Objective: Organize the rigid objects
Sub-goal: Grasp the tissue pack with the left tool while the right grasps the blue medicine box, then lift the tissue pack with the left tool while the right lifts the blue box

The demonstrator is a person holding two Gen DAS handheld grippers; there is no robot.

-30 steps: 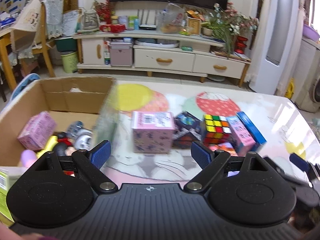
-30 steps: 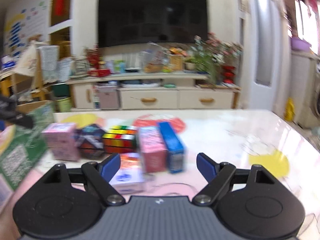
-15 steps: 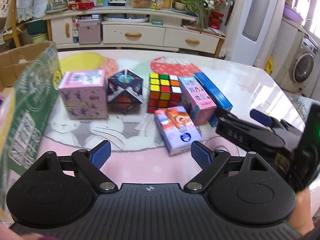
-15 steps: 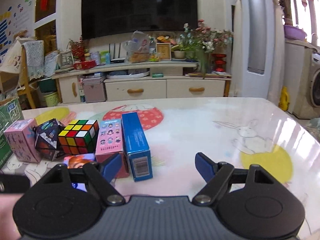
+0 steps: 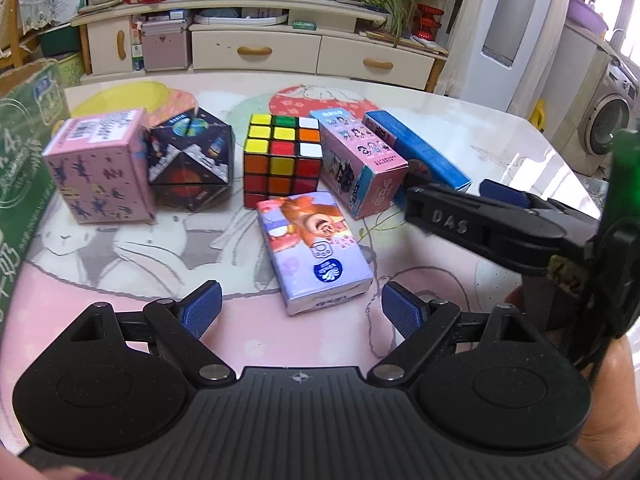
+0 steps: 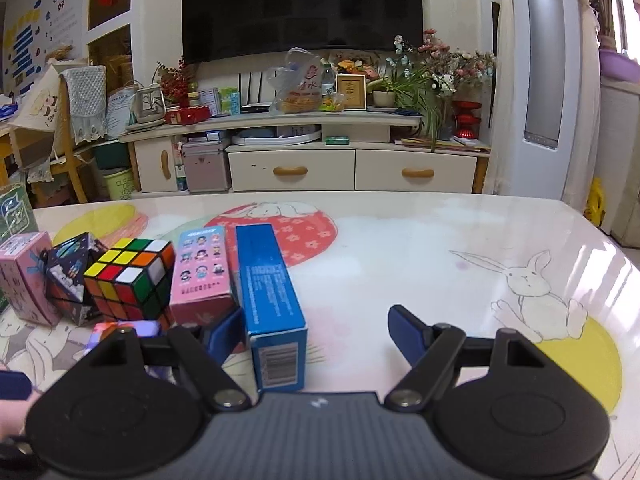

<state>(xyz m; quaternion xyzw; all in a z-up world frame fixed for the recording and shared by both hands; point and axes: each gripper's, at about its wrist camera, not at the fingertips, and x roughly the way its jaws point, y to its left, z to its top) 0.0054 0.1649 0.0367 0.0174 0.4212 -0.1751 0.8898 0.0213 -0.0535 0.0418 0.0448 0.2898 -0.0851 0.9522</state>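
Behind my table (image 6: 420,240), with its rabbit-print cover, stands a cream TV cabinet (image 6: 296,168) under a dark television (image 6: 300,8). Along the left half of the table I see a row of things: a pink box (image 5: 100,172) farthest left, then a dark space-print folding cube (image 5: 190,164), a Rubik's cube (image 5: 282,160), a pink carton with cartoon faces (image 5: 362,168) and a long blue box (image 5: 416,152) on the right. A lilac cartoon-bear pack (image 5: 316,252) lies flat just nearer than the Rubik's cube. A green carton (image 5: 20,160) fills the far left edge.

My left gripper (image 5: 300,312) hovers with its jaws apart, the near end of the bear pack just ahead of them (not touching). My right gripper (image 6: 316,332) is spread too, the near end of the blue box between its pads, just beside the left pad (image 6: 226,336); whether they touch I cannot tell.
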